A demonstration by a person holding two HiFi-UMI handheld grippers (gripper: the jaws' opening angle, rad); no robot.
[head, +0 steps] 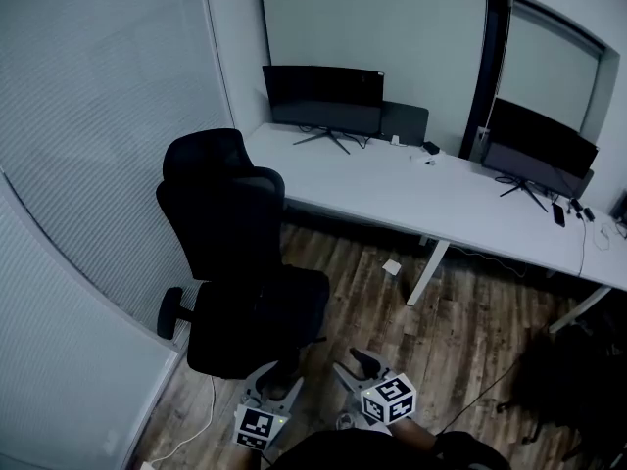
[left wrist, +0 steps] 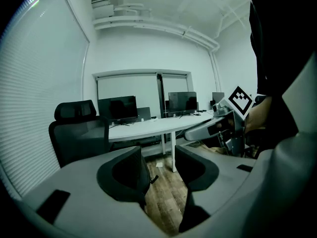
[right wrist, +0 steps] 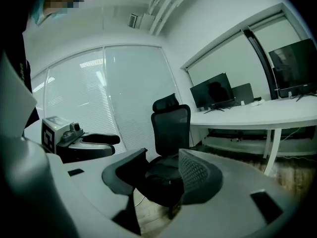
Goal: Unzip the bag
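Directly ahead and square in the way: a black office chair (head: 235,253) with headrest and mesh back, seat turned toward the tongs. Stands on the wood floor (head: 470,321) and blocks the straight line to the long white counter (head: 421,189). On the counter, a left monitor (head: 323,101) and a right monitor (head: 539,145), both dark, plus a few small items too tiny to tell. White blinds (head: 98,116) along the left side. Thin white cable (head: 196,429) trailing over the floor just left of the chair base. Small pale scrap (head: 392,266) lying near the counter's leg.

Left tongs (left wrist: 161,175): spread wide, gripping nothing, with only floor and the counter's leg showing well beyond the gap. Right tongs (right wrist: 163,175): likewise spread wide and empty, aimed at the chair seat. Both held low, side by side, near the chair's front edge, not touching each other.

Bag (head: 566,385): probably the dark, soft-edged heap on the floor at the far right of the head view, below the counter's right end. Lies well apart from both tongs, off to their right. Too dim and blurred to tell a zip, a handle, or whether open or closed.
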